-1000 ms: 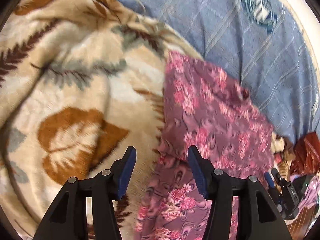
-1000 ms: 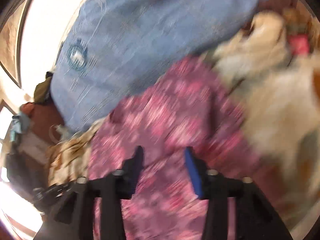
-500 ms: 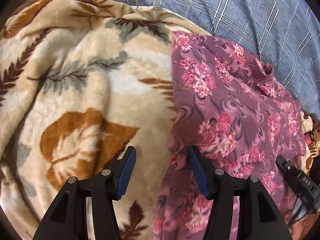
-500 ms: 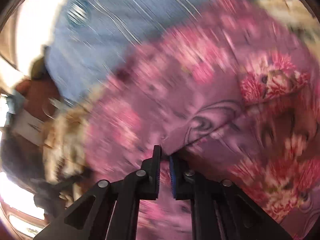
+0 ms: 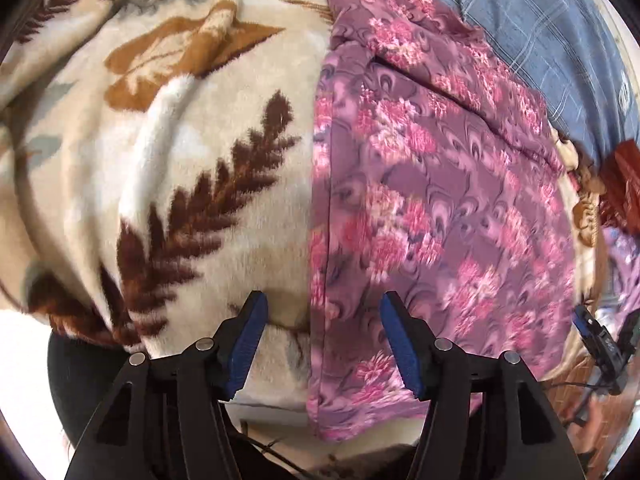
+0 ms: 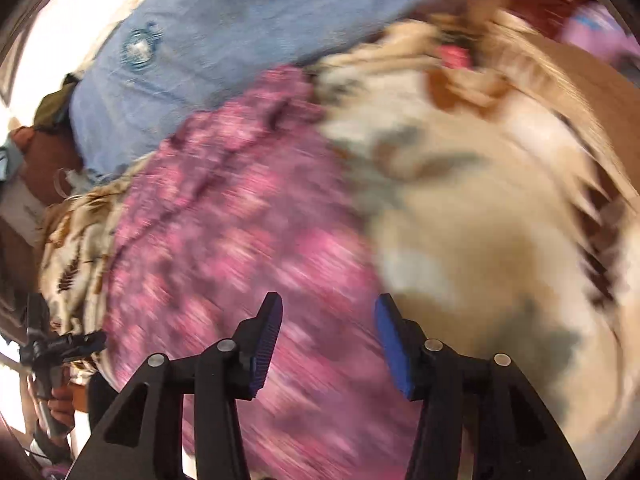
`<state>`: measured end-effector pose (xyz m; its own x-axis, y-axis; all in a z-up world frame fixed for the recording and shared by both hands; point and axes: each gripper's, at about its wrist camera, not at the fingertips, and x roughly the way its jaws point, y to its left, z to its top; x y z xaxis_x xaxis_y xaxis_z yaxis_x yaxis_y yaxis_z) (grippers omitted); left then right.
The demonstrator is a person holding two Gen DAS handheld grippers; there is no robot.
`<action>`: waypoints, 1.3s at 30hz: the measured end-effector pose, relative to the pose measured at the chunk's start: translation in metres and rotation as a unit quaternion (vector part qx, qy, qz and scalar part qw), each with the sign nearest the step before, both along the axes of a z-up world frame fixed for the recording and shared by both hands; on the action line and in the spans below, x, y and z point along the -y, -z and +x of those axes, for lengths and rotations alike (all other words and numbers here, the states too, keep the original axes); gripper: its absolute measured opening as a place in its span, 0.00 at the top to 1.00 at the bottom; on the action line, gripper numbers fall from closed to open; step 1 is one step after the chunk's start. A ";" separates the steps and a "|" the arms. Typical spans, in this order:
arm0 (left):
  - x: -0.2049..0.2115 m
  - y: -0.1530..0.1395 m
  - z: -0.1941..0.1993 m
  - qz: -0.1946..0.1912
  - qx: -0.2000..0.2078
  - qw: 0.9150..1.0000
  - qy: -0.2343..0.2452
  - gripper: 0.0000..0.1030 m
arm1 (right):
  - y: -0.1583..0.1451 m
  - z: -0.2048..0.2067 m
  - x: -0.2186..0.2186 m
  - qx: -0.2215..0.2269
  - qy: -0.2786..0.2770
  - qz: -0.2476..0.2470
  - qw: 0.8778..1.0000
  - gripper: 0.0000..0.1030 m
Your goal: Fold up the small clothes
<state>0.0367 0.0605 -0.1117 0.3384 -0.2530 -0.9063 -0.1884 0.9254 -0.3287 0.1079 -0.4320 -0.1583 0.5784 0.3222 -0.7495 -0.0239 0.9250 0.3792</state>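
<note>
Pink flowered cloth point(image 5: 440, 200) is lying folded on the blanket point(image 5: 180, 160); both tongs, left point(image 5: 322, 344) and right point(image 6: 328, 344), having just opened, are hovering over it released, gripping nothing.

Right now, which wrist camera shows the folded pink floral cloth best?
The left wrist view: the folded pink floral cloth is sharp there, its straight left edge and upper flap clear against the cream leaf-patterned blanket. The right wrist view shows it only as motion-blurred pink.

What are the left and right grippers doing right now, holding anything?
Left gripper: open, nothing gripped, above the floral garment.
Right gripper: open, jaws just opened, nothing between them.
</note>
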 end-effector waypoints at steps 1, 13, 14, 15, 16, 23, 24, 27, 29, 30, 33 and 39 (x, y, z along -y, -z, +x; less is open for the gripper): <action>0.004 -0.001 -0.002 0.010 0.002 1.000 0.004 0.37 | 0.007 -0.005 0.005 -0.008 0.006 -0.001 1.000 0.50; 0.018 0.013 -0.021 -0.047 -0.025 0.998 0.012 0.29 | 0.024 -0.037 -0.015 0.021 -0.075 -0.028 0.997 0.47; 0.021 0.014 -0.023 -0.042 -0.024 0.999 0.017 0.29 | 0.024 -0.037 -0.014 0.022 -0.074 -0.024 0.997 0.47; 0.024 0.015 -0.023 -0.033 -0.021 0.999 0.022 0.30 | 0.025 -0.038 -0.014 0.022 -0.073 -0.022 0.997 0.48; 0.028 0.015 -0.023 -0.019 -0.016 0.999 0.029 0.32 | 0.025 -0.038 -0.012 0.022 -0.071 -0.022 0.997 0.49; 0.025 0.012 -0.024 -0.014 0.005 1.000 0.026 0.93 | 0.023 -0.042 -0.012 0.021 -0.071 -0.061 0.995 0.88; 0.024 0.012 -0.025 -0.022 0.006 0.999 0.027 0.93 | 0.022 -0.041 -0.013 0.020 -0.075 -0.056 0.995 0.90; 0.013 0.010 -0.024 -0.060 0.008 0.998 0.022 0.94 | 0.012 -0.043 -0.013 0.021 -0.083 -0.039 0.996 0.91; 0.001 0.005 -0.023 -0.080 0.013 0.997 0.017 0.94 | 0.006 -0.044 -0.009 0.018 -0.084 -0.005 0.996 0.92; -0.005 0.000 -0.022 -0.091 0.019 0.996 0.014 0.94 | 0.005 -0.043 -0.009 0.016 -0.084 0.003 0.996 0.92; -0.013 -0.013 -0.019 -0.114 0.037 0.993 0.013 0.94 | -0.002 -0.038 -0.010 0.008 -0.086 0.048 0.995 0.92; -0.026 -0.032 0.000 -0.155 0.064 0.986 0.005 0.94 | -0.025 -0.015 -0.020 0.024 -0.096 0.165 0.981 0.92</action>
